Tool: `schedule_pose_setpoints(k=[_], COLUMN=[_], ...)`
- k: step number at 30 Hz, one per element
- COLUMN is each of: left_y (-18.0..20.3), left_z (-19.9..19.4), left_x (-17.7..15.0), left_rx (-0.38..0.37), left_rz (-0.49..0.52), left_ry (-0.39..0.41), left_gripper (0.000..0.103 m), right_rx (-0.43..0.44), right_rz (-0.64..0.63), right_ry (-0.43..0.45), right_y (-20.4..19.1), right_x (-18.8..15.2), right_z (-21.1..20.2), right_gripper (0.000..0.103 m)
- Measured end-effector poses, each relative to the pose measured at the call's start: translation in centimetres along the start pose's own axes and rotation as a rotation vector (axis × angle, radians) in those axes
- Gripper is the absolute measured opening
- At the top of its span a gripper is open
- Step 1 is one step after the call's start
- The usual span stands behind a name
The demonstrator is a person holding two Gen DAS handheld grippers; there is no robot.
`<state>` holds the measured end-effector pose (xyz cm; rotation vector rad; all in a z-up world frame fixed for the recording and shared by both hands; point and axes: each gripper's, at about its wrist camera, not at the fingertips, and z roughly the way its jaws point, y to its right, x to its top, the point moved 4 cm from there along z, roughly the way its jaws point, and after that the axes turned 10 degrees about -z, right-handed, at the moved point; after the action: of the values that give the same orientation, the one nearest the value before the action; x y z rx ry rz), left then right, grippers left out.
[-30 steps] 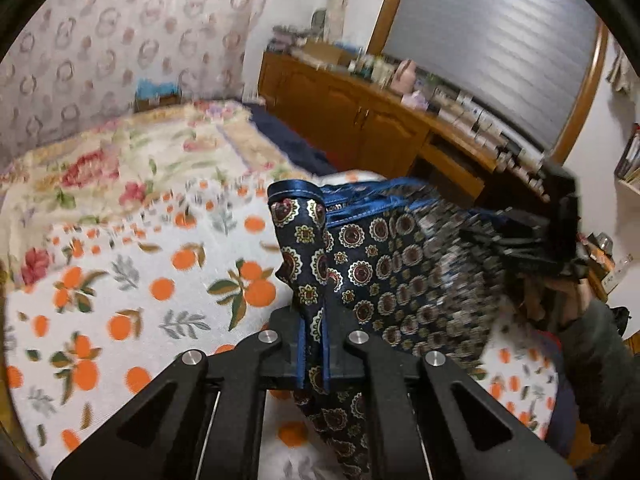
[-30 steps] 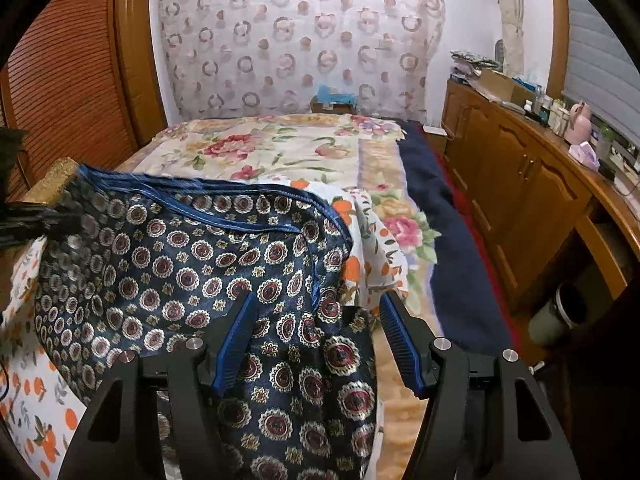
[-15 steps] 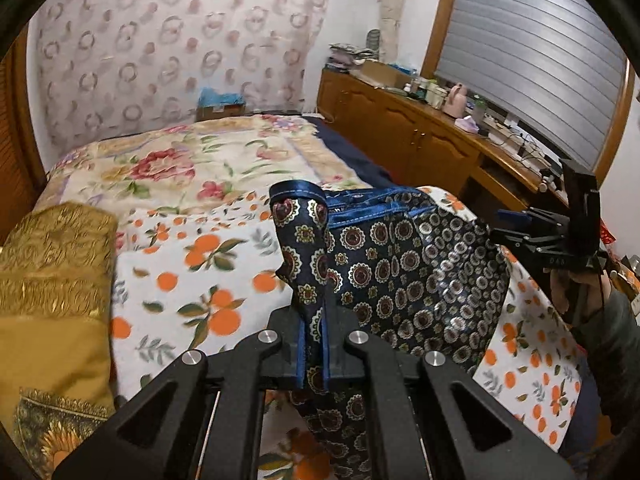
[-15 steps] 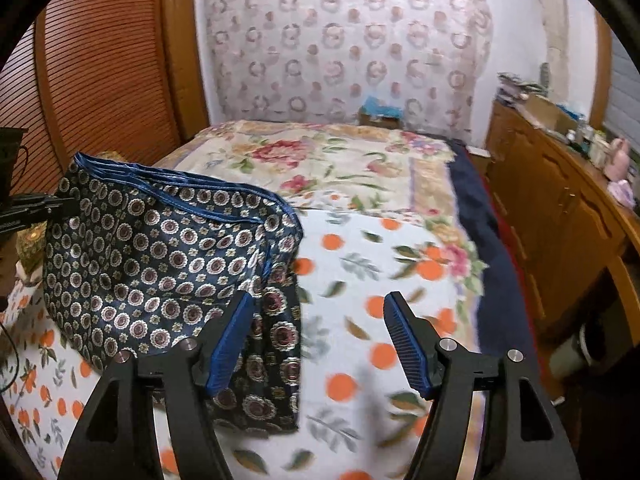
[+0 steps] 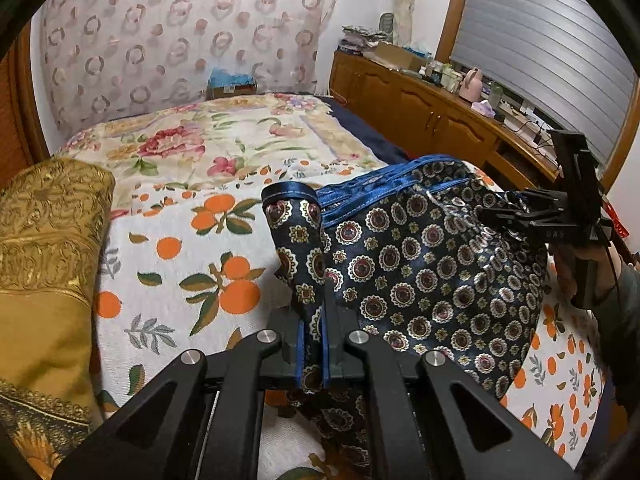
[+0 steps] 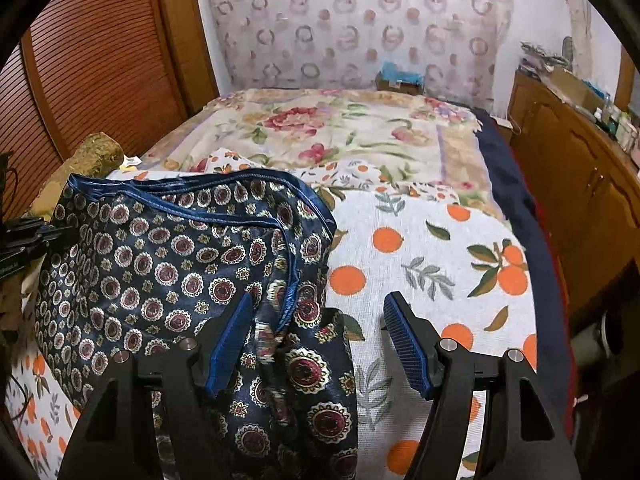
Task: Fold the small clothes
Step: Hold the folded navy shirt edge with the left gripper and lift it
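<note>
Left wrist: fingers [image 5: 286, 347] pinch garment [image 5: 420, 280]; right wrist: fingers [image 6: 408, 348] spread.

My left claw [image 5: 311, 354] is matte black plastic, its angled linkage arms pinned with round silver screws, and thin blue pads line the inner faces of its fingers. My right claw [image 6: 320, 344] has the same black frame and silver screws, with ribbed blue pads [image 6: 406, 350]. At three o'clock in the left view, my bare hand [image 5: 588, 268] shows beside a grey-green sleeve [image 5: 624, 312].
</note>
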<state>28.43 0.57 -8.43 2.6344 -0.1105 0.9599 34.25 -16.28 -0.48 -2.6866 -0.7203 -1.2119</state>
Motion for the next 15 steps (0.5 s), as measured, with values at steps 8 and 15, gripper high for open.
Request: schedule_pose_setpoints(k=[8,15], left_y=[-0.1,-0.2], left_z=[0.7,0.9], left_x=[-0.5,-0.5], left_rx=[0.008,0.009], left_rz=[0.005,0.004], left_ry=[-0.017,-0.022], left_gripper=[0.007,0.007], right_rx=[0.012,0.026], right_rz=[0.002,-0.035], right_ry=[-0.008,-0.017], right_y=[-1.5,-3.4], right_x=[0.6,-0.1], right_z=[0.5,-0.9], right_gripper=[0.07,0.058])
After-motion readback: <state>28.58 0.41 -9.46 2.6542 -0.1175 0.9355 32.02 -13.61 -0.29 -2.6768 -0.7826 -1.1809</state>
